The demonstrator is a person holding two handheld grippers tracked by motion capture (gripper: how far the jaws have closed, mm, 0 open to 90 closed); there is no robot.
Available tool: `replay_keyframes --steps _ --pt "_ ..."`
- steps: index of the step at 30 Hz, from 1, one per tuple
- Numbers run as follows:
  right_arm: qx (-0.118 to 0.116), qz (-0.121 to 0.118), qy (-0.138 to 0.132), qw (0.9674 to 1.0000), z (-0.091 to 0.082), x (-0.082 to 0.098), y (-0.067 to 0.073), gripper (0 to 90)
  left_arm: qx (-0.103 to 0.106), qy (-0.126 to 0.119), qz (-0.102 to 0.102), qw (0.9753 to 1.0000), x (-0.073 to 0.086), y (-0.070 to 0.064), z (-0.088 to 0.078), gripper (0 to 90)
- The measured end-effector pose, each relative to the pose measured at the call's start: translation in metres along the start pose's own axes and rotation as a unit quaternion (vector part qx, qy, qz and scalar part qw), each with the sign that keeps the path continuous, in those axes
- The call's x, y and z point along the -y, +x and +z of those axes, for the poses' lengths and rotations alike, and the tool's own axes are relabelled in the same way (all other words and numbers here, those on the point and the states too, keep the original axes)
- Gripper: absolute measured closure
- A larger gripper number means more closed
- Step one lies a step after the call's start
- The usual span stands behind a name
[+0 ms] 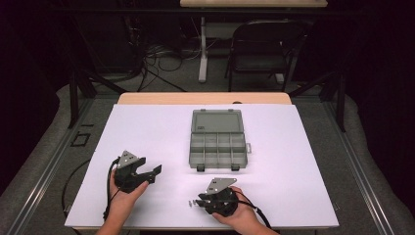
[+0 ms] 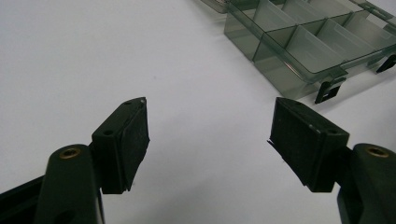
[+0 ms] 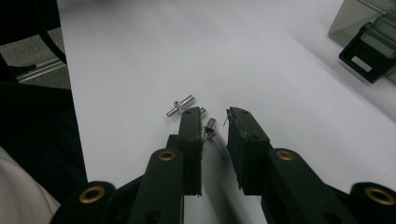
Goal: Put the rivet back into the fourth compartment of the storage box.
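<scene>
My right gripper (image 1: 196, 202) rests near the table's front edge, pointing left at a few small metal fasteners (image 1: 190, 202). In the right gripper view its jaws (image 3: 215, 117) stand narrowly apart, with a short silver screw (image 3: 210, 127) between them against the left pad; the right pad stays off it. A longer rivet (image 3: 180, 106) lies just beyond the left fingertip. My left gripper (image 1: 149, 174) is held at the front left, open, with nothing between its wide-set pads (image 2: 126, 140). A clear grey compartment box (image 1: 218, 147) lies open at the table's middle.
The box's lid (image 1: 217, 121) lies flat behind its divided tray, and its black latches (image 3: 366, 58) face the front. White sheet (image 1: 147, 127) covers the table. A folding chair (image 1: 264, 46) and cables stand beyond the far edge. The box's near corner (image 2: 299, 42) lies ahead of my left jaws.
</scene>
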State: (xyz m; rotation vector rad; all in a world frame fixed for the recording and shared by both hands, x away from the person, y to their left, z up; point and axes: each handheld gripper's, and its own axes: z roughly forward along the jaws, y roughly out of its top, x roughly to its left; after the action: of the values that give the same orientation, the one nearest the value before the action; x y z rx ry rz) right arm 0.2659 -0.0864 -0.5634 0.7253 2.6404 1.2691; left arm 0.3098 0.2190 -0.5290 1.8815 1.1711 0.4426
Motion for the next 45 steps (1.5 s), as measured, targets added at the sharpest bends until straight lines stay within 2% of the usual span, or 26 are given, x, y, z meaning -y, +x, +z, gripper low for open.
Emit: replay_keyframes --steps 5,6,7,18,20,22,36,43,44,45 --pt "-0.003 0.004 -0.002 1.0000 0.0016 -0.0003 0.0005 76.6 0.000 -0.001 0.000 1.0000 0.0000 0.0001 -0.0001 28.2" --pt "-0.001 0.004 -0.009 1.0000 0.0031 0.0001 0.0008 77.0 0.000 -0.001 0.000 1.0000 0.0000 0.0000 0.0000 28.2" --pt "-0.002 0.004 -0.002 1.0000 0.0026 -0.0002 0.0009 77.4 0.000 -0.001 0.000 1.0000 0.0000 0.0000 0.0000 28.2" --pt "-0.002 0.008 0.004 1.0000 0.0049 -0.0002 -0.0006 84.1 -0.001 -0.002 -0.001 1.0000 0.0003 0.0001 -0.0001 28.5" --pt "-0.006 0.011 -0.006 0.9999 0.0062 0.0003 -0.0014 84.4 -0.001 -0.001 -0.001 1.0000 0.0003 -0.0001 0.0001 28.6" --pt "-0.006 0.011 0.002 0.9999 0.0048 -0.0001 -0.0017 89.2 -0.001 -0.002 0.000 1.0000 0.0002 0.0000 0.0000 28.6" --pt "-0.013 0.027 0.002 0.9996 0.0047 -0.0008 -0.0047 89.4 -0.004 -0.003 0.000 1.0000 0.0002 0.0003 -0.0006 28.6" --pt "-0.016 0.032 -0.010 0.9993 -0.0014 -0.0034 -0.0069 89.4 -0.004 -0.004 -0.001 1.0000 0.0003 0.0005 -0.0006 28.6" --pt "-0.017 0.035 -0.021 0.9990 -0.0013 -0.0032 -0.0071 89.4 -0.005 -0.005 -0.001 1.0000 0.0003 0.0004 -0.0007 28.6" --pt "-0.018 0.036 -0.016 0.9991 -0.0035 -0.0039 -0.0079 89.4 -0.005 -0.005 0.000 1.0000 0.0001 0.0005 -0.0010 28.5"
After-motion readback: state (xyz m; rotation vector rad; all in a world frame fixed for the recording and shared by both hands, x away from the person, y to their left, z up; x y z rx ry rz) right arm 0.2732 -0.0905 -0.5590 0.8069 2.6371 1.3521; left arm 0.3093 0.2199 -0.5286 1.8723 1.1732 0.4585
